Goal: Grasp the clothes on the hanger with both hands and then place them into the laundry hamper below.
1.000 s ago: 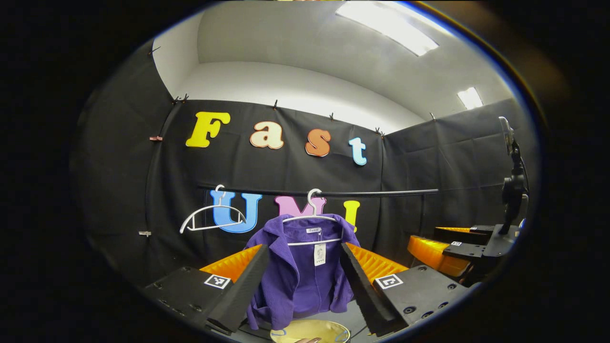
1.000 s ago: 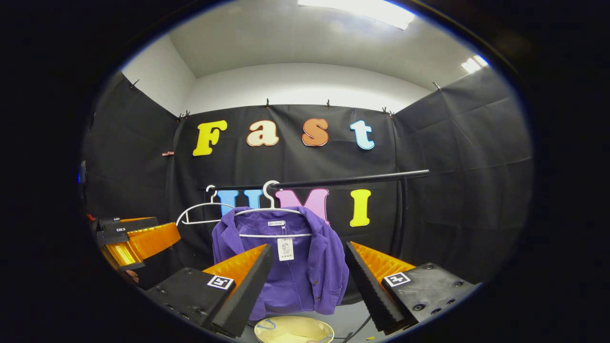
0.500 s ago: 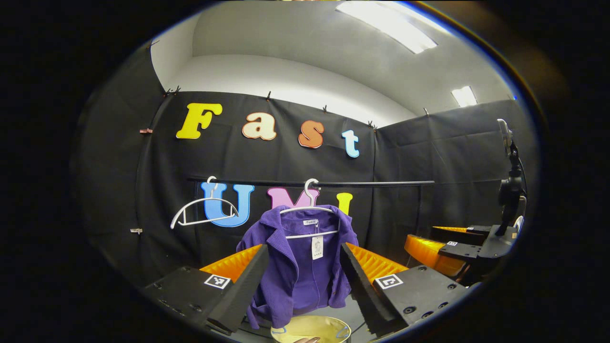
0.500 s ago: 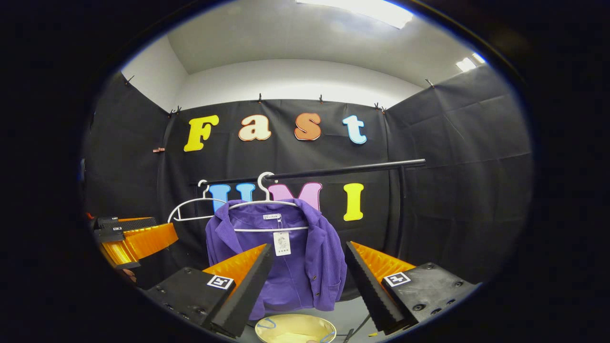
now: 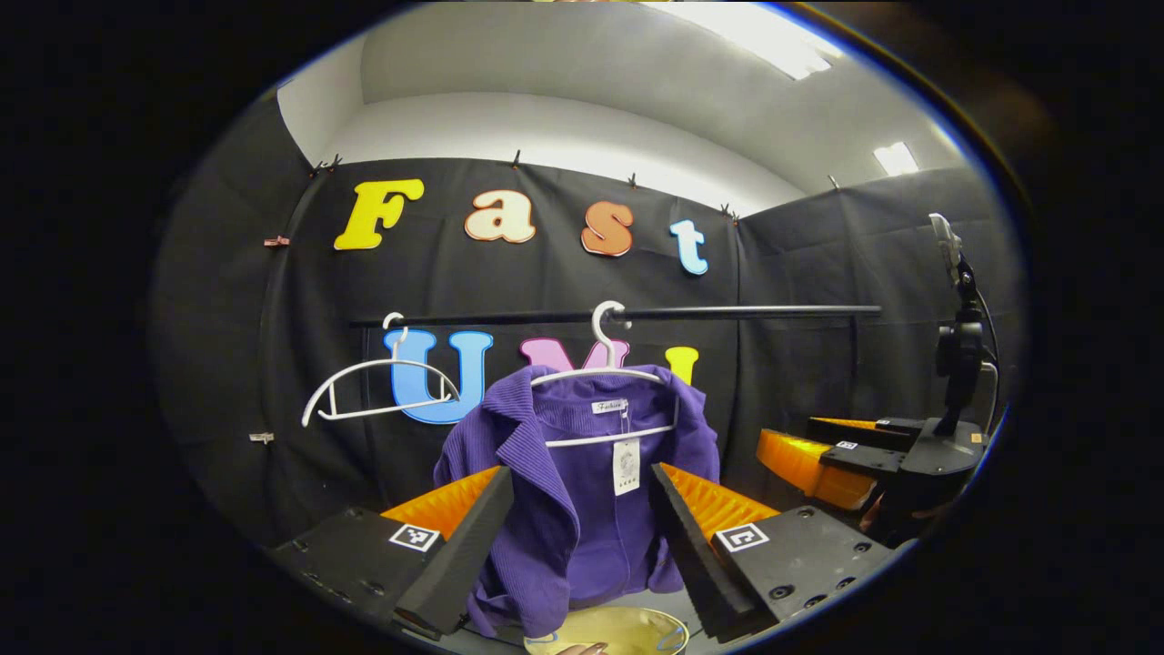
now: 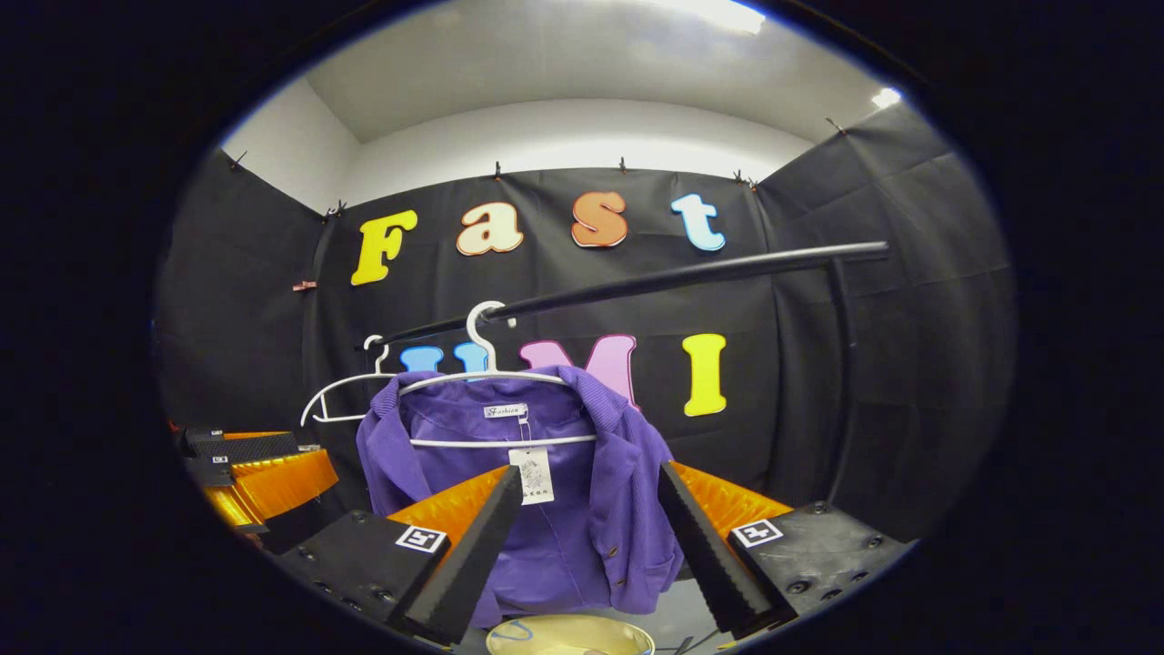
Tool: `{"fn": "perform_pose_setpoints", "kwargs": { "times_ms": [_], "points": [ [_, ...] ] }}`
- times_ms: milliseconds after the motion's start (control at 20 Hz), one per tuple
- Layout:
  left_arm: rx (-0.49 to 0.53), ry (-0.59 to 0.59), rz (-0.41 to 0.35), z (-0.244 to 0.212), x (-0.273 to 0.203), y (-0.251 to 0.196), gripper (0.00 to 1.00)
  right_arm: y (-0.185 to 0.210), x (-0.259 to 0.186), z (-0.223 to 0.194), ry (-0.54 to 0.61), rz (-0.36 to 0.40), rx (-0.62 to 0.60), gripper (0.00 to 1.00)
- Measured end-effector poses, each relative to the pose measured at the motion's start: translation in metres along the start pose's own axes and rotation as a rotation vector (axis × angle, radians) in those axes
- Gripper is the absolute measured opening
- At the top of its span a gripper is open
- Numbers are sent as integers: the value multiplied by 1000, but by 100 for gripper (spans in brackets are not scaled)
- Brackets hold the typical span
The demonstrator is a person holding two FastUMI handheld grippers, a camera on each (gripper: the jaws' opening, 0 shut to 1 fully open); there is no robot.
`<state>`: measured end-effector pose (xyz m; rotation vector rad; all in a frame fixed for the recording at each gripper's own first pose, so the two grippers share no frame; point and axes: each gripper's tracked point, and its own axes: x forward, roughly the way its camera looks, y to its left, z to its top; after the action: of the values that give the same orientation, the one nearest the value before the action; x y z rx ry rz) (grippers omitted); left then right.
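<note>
A: Purple ribbed knit jacket (image 5: 582, 509) hangs on a white wire hanger (image 5: 605, 373) hooked over the black horizontal rail (image 5: 727, 312), left gripper view. Left gripper (image 5: 582, 537) has its jaws spread wide, nothing between them, aimed at the jacket's lower front. Pale yellow round hamper (image 5: 618, 632) sits right below the hem.

B: Other stuff there?

A: Empty white hanger (image 5: 382, 391) further along the rail, and the right gripper (image 5: 818, 459) off to the side, well apart from the cloth.

B: Right gripper view?

A: Same jacket (image 6: 555, 509), hanger (image 6: 482, 377) and rail (image 6: 682, 277). Right gripper (image 6: 587, 537) released too, fingers wide and framing the jacket's front with its white paper tag (image 6: 532, 475). Hamper rim (image 6: 568, 635) at the bottom. Left gripper (image 6: 264, 468) low at the side.

B: Risks?

A: Judgement only: pinching one layer or the tag could let the jacket slip. Pulling down without freeing the shoulders could drag the hanger off the rail. The hamper's mouth looks small, so a sleeve may drape outside.

B: Change from a second ago?

A: Jacket looks bigger in both views and the rail sits higher, so both grippers have closed in. Jaws as wide as before.
</note>
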<state>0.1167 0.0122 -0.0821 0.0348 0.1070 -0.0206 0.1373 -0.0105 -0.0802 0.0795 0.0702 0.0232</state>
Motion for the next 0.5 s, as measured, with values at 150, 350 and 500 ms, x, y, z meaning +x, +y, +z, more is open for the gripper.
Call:
{"fn": "perform_pose_setpoints", "kwargs": {
  "times_ms": [150, 350, 500],
  "points": [
    [-21, -8, 66, -11, 28, 1, 94, -3, 35, -18, 19, 71, 19, 98],
    [-39, 20, 119, -24, 53, 0, 94, -14, 69, -41, 46, 108, 9, 97],
    [-44, 41, 167, -35, 69, 7, 95, -18, 89, -60, 90, 128, 26, 97]
  ]
}}
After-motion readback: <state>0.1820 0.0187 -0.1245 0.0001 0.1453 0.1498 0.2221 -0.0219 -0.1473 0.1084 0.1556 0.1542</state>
